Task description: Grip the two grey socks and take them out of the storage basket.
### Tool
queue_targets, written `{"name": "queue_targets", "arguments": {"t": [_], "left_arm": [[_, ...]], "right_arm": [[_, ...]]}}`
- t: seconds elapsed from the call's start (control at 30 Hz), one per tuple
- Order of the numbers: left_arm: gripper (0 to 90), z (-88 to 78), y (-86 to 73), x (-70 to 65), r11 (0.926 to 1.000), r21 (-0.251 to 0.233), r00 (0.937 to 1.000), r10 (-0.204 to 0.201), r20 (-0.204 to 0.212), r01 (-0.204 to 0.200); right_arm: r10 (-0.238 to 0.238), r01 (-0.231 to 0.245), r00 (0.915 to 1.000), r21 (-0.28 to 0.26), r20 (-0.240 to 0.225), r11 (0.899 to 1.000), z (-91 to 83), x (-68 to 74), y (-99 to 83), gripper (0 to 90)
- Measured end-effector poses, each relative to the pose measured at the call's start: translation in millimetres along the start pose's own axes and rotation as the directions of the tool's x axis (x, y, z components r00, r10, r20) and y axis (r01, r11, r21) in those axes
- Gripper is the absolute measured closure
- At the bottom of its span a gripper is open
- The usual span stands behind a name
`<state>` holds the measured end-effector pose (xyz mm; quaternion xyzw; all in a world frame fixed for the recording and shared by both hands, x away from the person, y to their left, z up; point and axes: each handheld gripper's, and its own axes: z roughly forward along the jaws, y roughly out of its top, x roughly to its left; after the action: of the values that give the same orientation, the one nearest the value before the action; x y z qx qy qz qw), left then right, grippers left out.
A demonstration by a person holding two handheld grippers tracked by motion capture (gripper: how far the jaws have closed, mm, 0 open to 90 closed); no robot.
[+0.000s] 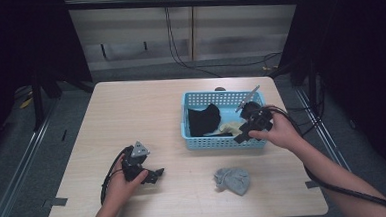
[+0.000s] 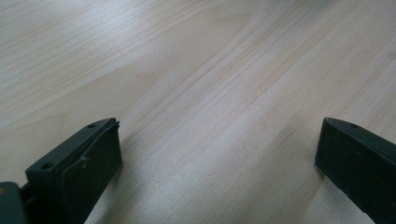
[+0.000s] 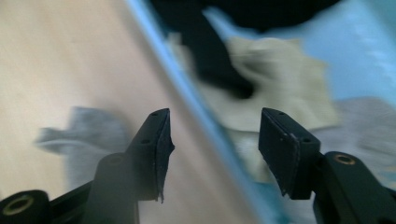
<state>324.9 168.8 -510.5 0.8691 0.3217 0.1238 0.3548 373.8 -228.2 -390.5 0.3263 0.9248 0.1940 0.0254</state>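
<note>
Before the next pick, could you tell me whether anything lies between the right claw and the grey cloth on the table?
Only the basket's near wall: the right claw is over it, and the grey cloth lies beyond on bare table.

The high view looked forward and down over the whole table (image 1: 146, 106). Each gripper view sat close above it; the right shared the blue basket (image 3: 196, 107).

Looks like a lab recording booth: black curtains (image 1: 22, 42) both sides, cables (image 1: 178, 49) down the back wall, floor rails (image 1: 14, 168), one plain wooden table (image 1: 131, 111).
</note>
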Motion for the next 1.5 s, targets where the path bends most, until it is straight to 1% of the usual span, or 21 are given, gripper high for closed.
{"name": "queue_targets", "arguments": {"t": [0.03, 0.07, 0.17, 0.3, 0.33, 0.4, 0.63, 0.7, 0.8, 0.9, 0.93, 0.97, 1.03, 1.07, 1.1, 1.17, 1.2, 1.3, 1.33, 1.4, 1.5], "left_arm": [[0.0, 0.0, 0.0, 0.0, 1.0, 0.0, 1.0, 0.001, 0.0, -0.001], [0.0, 0.0, 0.0, 0.0, 1.0, 0.0, 1.0, 0.0, 0.0, 0.0], [0.0, 0.4, -0.1, -0.4, 1.0, -0.007, 1.0, -0.006, -0.001, 0.006], [0.0, 0.4, 0.0, -0.4, 1.0, -0.007, 1.0, -0.006, -0.001, 0.006], [0.0, 0.5, -0.1, -0.5, 0.9999, -0.008, 1.0, -0.008, -0.001, 0.008], [0.0, 0.5, -0.1, -0.5, 0.9999, -0.008, 1.0, -0.008, -0.001, 0.008], [0.0, 0.7, -0.1, -0.7, 0.9999, -0.009, 0.9999, -0.013, 0.002, 0.013], [0.0, 0.6, -0.1, -0.6, 0.9999, -0.009, 1.0, -0.01, 0.0, 0.01], [0.0, 0.6, -0.1, -0.6, 0.9999, -0.007, 0.9999, -0.012, 0.003, 0.012], [0.0, 0.8, 0.0, -0.7, 0.9999, -0.009, 0.9999, -0.014, 0.003, 0.014], [0.0, 0.6, 0.1, -0.4, 0.9999, -0.006, 0.9999, -0.01, 0.001, 0.01], [0.0, 0.6, 0.2, -0.4, 0.9999, -0.004, 1.0, -0.009, -0.001, 0.009], [0.0, 0.7, 0.4, -0.3, 1.0, -0.004, 1.0, -0.009, 0.0, 0.009], [0.0, 0.6, 0.5, -0.2, 1.0, -0.002, 1.0, -0.008, -0.001, 0.008], [0.0, 0.6, 0.5, -0.3, 1.0, -0.002, 1.0, -0.008, -0.001, 0.008], [0.0, 0.7, 0.5, -0.2, 1.0, -0.002, 1.0, -0.008, -0.001, 0.008], [0.0, 0.6, 0.5, -0.2, 1.0, -0.002, 1.0, -0.008, -0.001, 0.008], [0.0, 0.7, 0.5, -0.2, 1.0, -0.002, 1.0, -0.008, -0.001, 0.008], [0.0, 0.7, 0.5, -0.2, 1.0, -0.002, 1.0, -0.008, -0.001, 0.008], [0.0, 0.7, 0.6, -0.2, 1.0, -0.002, 1.0, -0.008, -0.001, 0.008], [0.0, 0.8, 0.6, -0.1, 1.0, -0.003, 1.0, -0.007, -0.001, 0.007]], "right_arm": [[0.006, -0.006, 1.0, 0.006, 0.004, 1.0, -1.1, -5.4, 1.6, 44.9], [0.024, -0.024, 0.9996, -0.004, -0.011, 1.0, -1.4, -10.7, 2.9, 44.9], [0.056, -0.056, 0.9982, -0.002, 0.02, 0.998, -2.4, -22.6, 6.6, 44.9], [0.073, -0.075, 0.9948, 0.028, 0.071, 0.997, 2.9, -34.1, 8.6, 45.0], [0.082, -0.085, 0.9939, 0.03, 0.074, 0.996, 4.2, -36.9, 8.3, 45.2], [0.108, -0.112, 0.9901, 0.042, 0.089, 0.993, 9.8, -46.3, 6.1, 45.3], [0.137, -0.151, 0.9811, 0.099, 0.137, 0.984, 32.2, -68.6, -3.0, 45.2], [0.149, -0.166, 0.9797, 0.126, 0.134, 0.978, 38.0, -72.0, -5.4, 45.2], [0.148, -0.167, 0.9807, 0.153, 0.127, 0.974, 44.4, -72.8, -7.4, 44.5], [0.133, -0.155, 0.9836, 0.188, 0.122, 0.97, 52.5, -70.7, -9.0, 44.5], [0.114, -0.141, 0.9836, 0.207, 0.14, 0.968, 55.1, -68.4, -8.3, 44.9], [0.1, -0.13, 0.9848, 0.217, 0.142, 0.968, 55.9, -67.6, -7.6, 46.3], [0.113, -0.139, 0.9859, 0.227, 0.123, 0.964, 62.2, -65.7, -6.9, 47.9], [0.115, -0.143, 0.9849, 0.232, 0.129, 0.962, 64.9, -64.8, -6.9, 50.6], [0.119, -0.145, 0.9857, 0.24, 0.12, 0.96, 66.8, -64.6, -6.7, 56.6], [0.142, -0.16, 0.9853, 0.223, 0.094, 0.962, 68.4, -65.8, -6.4, 69.7], [0.162, -0.177, 0.9832, 0.225, 0.084, 0.958, 68.6, -65.9, -5.8, 74.4], [0.155, -0.172, 0.9839, 0.242, 0.089, 0.955, 68.2, -65.2, -3.6, 85.9], [0.146, -0.164, 0.9851, 0.241, 0.091, 0.957, 67.3, -65.6, -2.9, 88.7], [0.148, -0.163, 0.9856, 0.228, 0.082, 0.96, 62.1, -65.4, -0.5, 89.4], [0.145, -0.161, 0.9854, 0.214, 0.088, 0.963, 51.1, -66.4, 4.9, 89.9]]}}
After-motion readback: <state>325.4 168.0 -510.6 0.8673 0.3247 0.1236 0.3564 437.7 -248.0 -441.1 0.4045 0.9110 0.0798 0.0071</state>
